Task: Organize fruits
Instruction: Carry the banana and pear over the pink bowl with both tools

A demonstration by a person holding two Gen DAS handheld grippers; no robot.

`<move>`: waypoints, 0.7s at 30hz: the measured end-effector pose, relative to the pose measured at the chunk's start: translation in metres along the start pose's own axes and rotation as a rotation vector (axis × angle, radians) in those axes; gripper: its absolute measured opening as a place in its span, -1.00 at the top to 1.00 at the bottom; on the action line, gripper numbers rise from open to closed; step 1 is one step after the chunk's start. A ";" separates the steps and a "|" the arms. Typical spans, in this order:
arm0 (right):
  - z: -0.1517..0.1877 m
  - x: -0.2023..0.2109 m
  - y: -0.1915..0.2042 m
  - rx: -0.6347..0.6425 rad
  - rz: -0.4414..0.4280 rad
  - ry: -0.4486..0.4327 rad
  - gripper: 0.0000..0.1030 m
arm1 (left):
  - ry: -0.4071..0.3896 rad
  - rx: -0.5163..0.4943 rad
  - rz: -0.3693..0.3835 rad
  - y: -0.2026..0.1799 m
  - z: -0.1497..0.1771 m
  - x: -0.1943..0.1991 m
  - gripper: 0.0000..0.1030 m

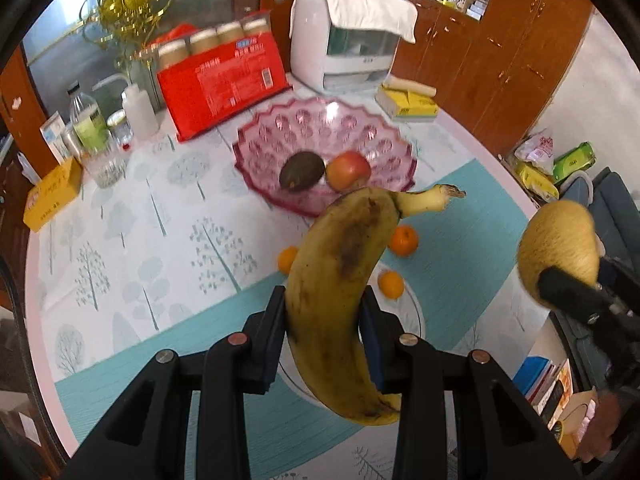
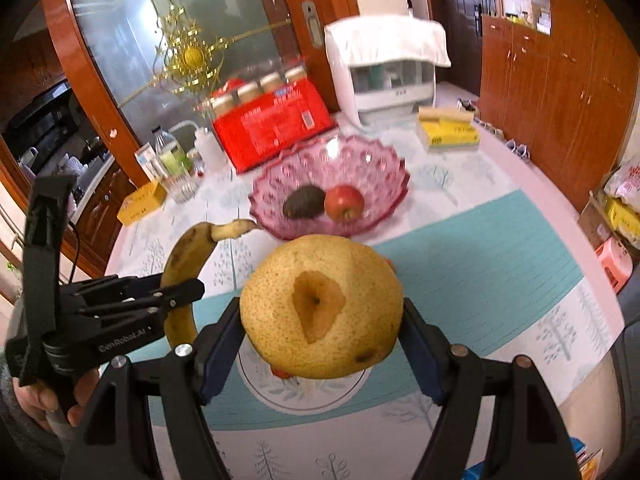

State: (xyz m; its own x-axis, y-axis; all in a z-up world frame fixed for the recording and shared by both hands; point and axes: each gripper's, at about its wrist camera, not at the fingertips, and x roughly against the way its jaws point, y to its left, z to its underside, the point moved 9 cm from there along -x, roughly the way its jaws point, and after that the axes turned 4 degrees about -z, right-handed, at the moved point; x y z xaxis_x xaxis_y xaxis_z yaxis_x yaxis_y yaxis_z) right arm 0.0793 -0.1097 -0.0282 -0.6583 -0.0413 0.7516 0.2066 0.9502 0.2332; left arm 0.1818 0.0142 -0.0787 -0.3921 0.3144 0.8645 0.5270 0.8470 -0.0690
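Banana is pinched between the left gripper fingers, hanging above the table just in front of the pink glass bowl. Right gripper has its fingers spread wide around a yellow pear. Avocado and apple sit in the bowl, and three oranges lie on the table in front of it.

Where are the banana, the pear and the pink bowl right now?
banana point(image 1: 340, 280): left wrist view, middle of its spotted peel.
pear point(image 2: 320, 308): right wrist view, brown patch around its dimple.
pink bowl point(image 1: 360, 128): left wrist view, bare inner wall.
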 end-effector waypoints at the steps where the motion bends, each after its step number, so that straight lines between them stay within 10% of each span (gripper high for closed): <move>1: -0.009 0.004 0.000 0.012 0.003 -0.011 -0.45 | -0.006 0.001 -0.003 -0.001 -0.006 0.002 0.36; 13: -0.136 0.011 -0.018 0.184 -0.016 -0.072 -0.45 | -0.065 0.077 -0.121 0.011 -0.092 0.019 0.36; 21: -0.213 -0.062 -0.036 0.269 -0.085 -0.035 -0.45 | -0.078 0.159 -0.248 0.035 -0.154 -0.010 0.35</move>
State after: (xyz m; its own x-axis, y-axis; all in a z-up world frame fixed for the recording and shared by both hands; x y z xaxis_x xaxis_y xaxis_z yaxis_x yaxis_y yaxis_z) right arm 0.2661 -0.2073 0.0482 -0.6908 -0.1182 0.7134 -0.0467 0.9918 0.1191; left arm 0.3202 -0.0251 -0.0127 -0.5544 0.1160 0.8241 0.2853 0.9567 0.0572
